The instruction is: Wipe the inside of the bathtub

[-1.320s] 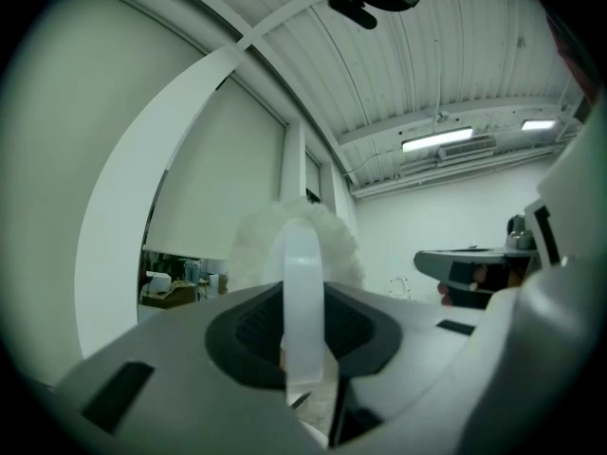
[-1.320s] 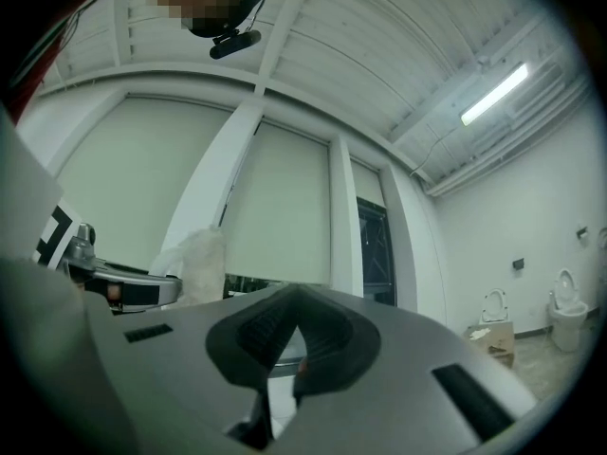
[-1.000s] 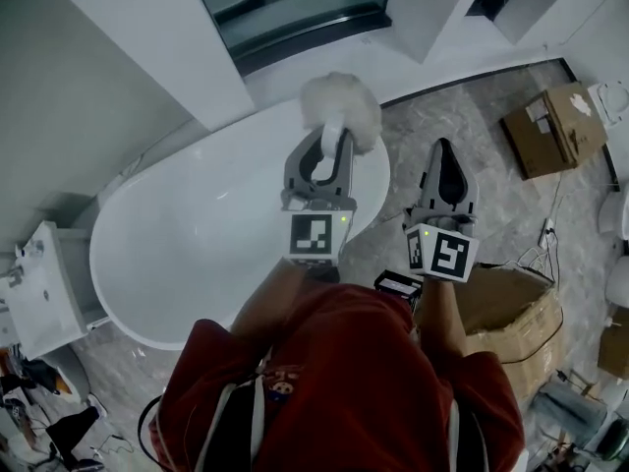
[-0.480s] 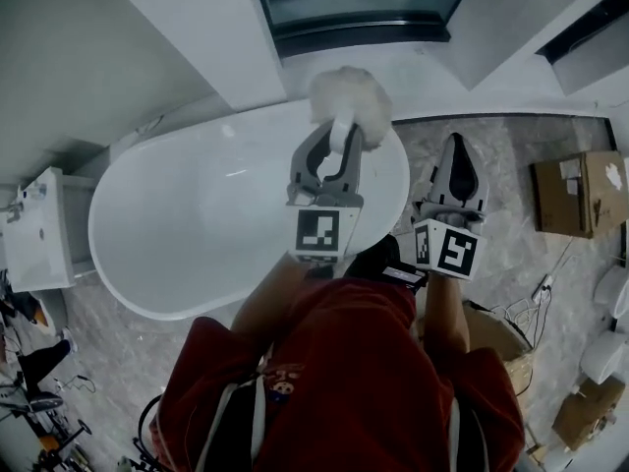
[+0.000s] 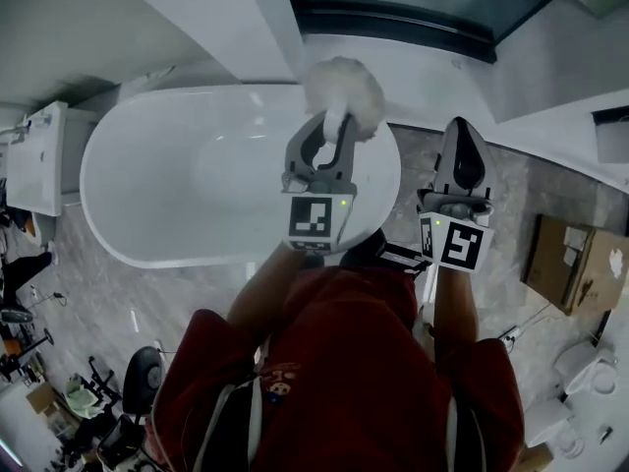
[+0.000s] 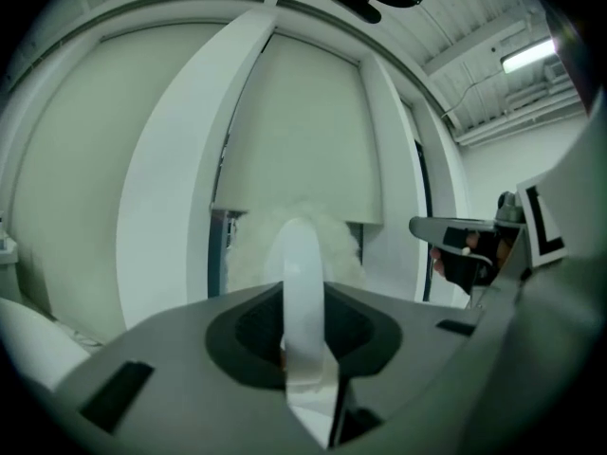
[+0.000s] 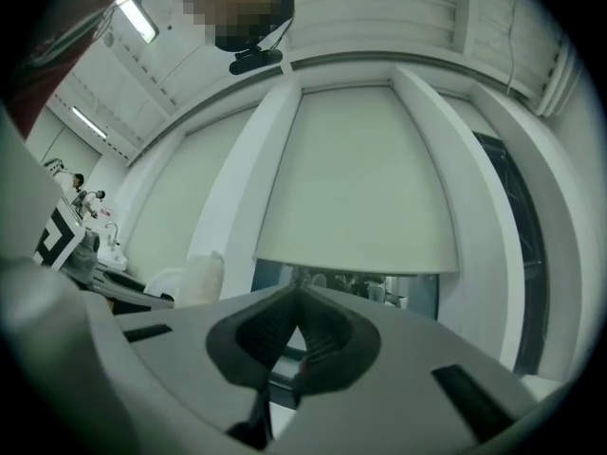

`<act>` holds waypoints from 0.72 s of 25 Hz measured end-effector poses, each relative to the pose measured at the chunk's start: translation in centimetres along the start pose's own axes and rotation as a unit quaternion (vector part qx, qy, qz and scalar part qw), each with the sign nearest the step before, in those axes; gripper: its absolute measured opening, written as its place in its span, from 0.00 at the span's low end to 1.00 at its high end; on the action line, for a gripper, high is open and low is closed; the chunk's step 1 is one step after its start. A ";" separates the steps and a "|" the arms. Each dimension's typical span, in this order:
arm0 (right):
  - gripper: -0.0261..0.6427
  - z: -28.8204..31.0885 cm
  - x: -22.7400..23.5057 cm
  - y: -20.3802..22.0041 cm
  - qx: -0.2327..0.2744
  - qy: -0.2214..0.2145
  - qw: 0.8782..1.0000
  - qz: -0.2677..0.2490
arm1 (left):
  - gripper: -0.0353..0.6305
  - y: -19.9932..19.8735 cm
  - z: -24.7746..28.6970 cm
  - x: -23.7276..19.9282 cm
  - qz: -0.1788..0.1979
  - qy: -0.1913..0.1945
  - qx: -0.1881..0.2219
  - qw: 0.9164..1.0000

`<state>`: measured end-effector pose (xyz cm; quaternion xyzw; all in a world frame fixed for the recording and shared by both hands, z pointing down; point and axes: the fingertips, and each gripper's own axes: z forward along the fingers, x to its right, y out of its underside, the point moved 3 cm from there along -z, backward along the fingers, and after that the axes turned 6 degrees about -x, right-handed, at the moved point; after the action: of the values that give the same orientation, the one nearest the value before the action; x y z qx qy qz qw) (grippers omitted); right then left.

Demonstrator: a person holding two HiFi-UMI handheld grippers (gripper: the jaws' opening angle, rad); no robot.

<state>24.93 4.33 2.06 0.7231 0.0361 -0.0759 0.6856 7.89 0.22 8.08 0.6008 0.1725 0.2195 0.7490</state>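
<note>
Left gripper (image 5: 331, 138): clamped on handle of fluffy white brush (image 5: 344, 94), seemingly above bathtub (image 5: 177, 197) rim.
Right gripper (image 5: 462, 138): jaws together, empty.

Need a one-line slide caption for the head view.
Left hand-held gripper holds a fluffy white duster over the bathtub; right hand-held gripper shut and empty.

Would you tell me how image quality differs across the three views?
Head view: evenly lit, faint glare on the glossy white oval bathtub. Left gripper view: fisheye bending, dark corners, the fluffy white duster blurred. Right gripper view: same bending, bright ceiling tube lights.
</note>
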 end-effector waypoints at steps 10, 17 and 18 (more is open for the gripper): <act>0.06 6.7 -0.6 6.2 -0.015 -0.064 0.997 0.030 | 0.19 7.4 6.0 -0.9 -0.037 -0.033 -0.076 0.996; 0.06 9.3 -1.3 15.6 -0.059 -0.087 0.994 0.034 | 0.19 18.9 11.2 -0.7 -0.076 -0.039 -0.163 0.983; 0.06 9.6 -1.6 16.9 -0.059 -0.092 0.993 0.037 | 0.19 20.8 11.7 -0.7 -0.083 -0.040 -0.175 0.980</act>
<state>25.43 -6.10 18.50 0.6719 -0.0495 -0.1141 0.7301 10.90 -6.07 30.95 0.4521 0.1507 0.1596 0.8645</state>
